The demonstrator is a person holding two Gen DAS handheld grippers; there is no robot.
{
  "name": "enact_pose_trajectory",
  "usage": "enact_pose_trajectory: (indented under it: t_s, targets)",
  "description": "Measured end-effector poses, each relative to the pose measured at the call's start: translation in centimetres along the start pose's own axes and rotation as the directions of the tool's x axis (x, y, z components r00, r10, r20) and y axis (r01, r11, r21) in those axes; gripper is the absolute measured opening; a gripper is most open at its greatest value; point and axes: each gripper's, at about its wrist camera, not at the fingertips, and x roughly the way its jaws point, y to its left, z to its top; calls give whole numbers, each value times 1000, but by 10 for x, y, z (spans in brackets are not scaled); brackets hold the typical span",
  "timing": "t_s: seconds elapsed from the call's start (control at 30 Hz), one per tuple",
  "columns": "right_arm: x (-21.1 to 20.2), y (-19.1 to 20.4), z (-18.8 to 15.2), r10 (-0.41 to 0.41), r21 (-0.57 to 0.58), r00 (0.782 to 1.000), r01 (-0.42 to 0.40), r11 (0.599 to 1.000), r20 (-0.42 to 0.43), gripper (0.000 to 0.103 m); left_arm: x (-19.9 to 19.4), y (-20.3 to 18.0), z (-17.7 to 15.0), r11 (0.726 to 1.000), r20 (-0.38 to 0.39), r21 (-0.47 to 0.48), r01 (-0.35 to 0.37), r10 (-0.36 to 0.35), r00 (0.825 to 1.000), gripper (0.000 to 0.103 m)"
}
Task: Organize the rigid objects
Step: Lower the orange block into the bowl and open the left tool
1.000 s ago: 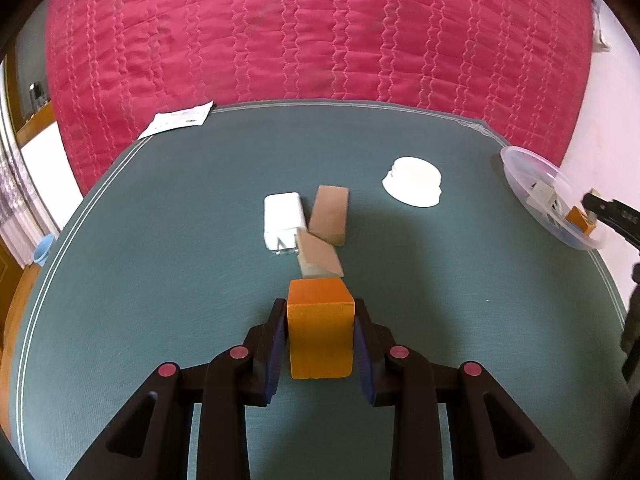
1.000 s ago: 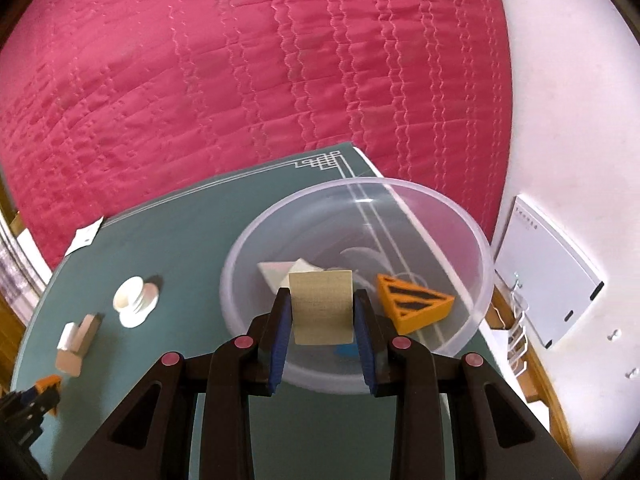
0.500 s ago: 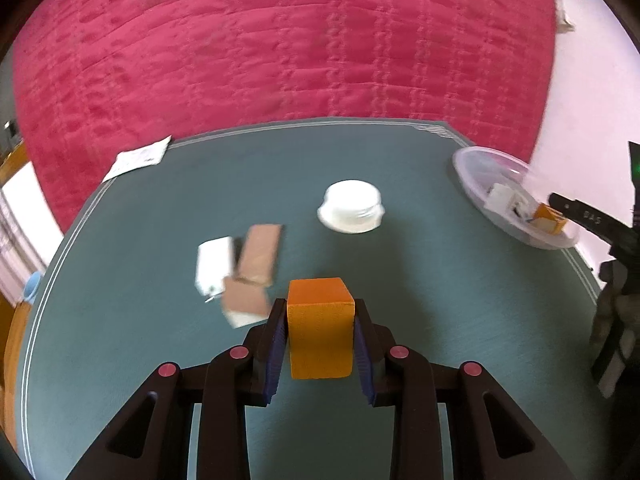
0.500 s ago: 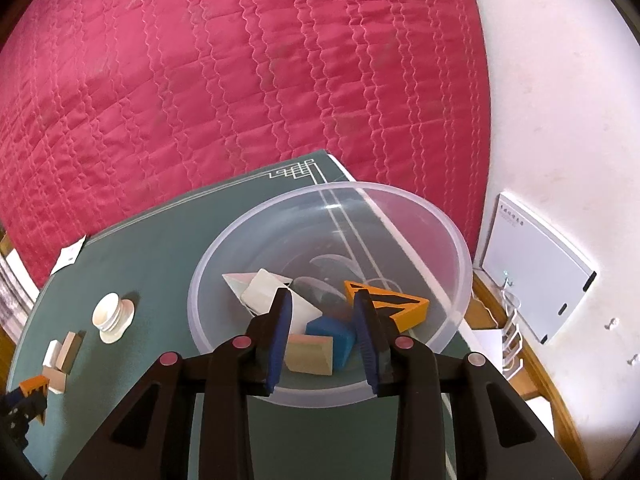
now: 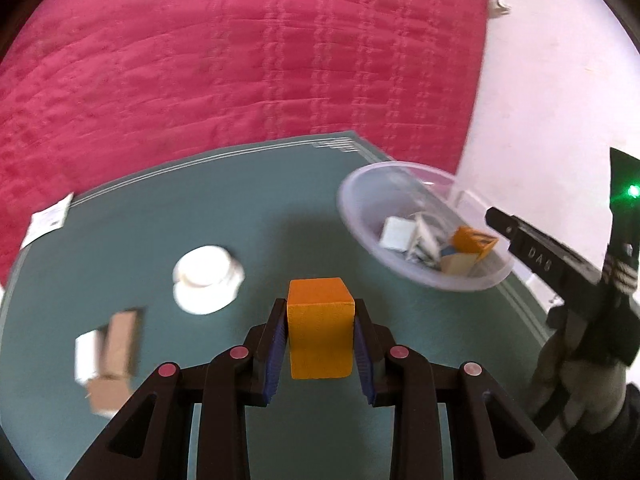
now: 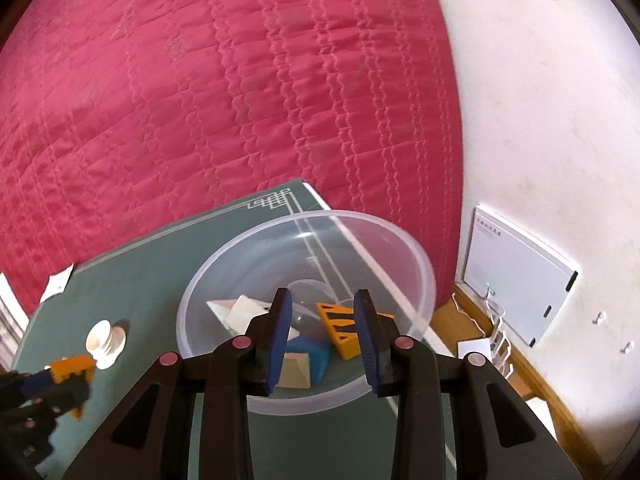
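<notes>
The orange wooden cube (image 5: 321, 336) is clamped in the left gripper (image 5: 320, 346), with the clear plastic bowl (image 5: 360, 184) lying ahead to its right.

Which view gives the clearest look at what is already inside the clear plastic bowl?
The right wrist view: it looks down into the bowl, showing the orange triangle, blue piece, tan wedge and white pieces, partly behind the right gripper. The left wrist view shows the bowl obliquely, smaller and blurred.

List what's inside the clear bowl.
Clear bowl holds an orange triangular block, blue block, tan wedge and white pieces. Right gripper hides parts between.
</notes>
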Motion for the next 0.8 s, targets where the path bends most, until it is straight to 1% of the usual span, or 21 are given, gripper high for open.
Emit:
enact_pose_trajectory:
  t_s: [0.23,0.47,0.63,0.8]
  targets:
    - [-5,-17,7,-24,75,999,22,997,21,34,24,-33,22,996,-9,40,80,-80,997,33]
    - [-4,-26,12,-39,117,999,36,993,23,34,52,-57,34,987,-46,60,151,-149,988,33]
    - [-5,-26,13,-39,114,999,35,993,28,34,73,-64,41,984,-73,53,170,-166,983,33]
    - [-5,-24,13,-36,103,999,33,994,31,34,87,-68,52,987,-45,90,135,-131,990,33]
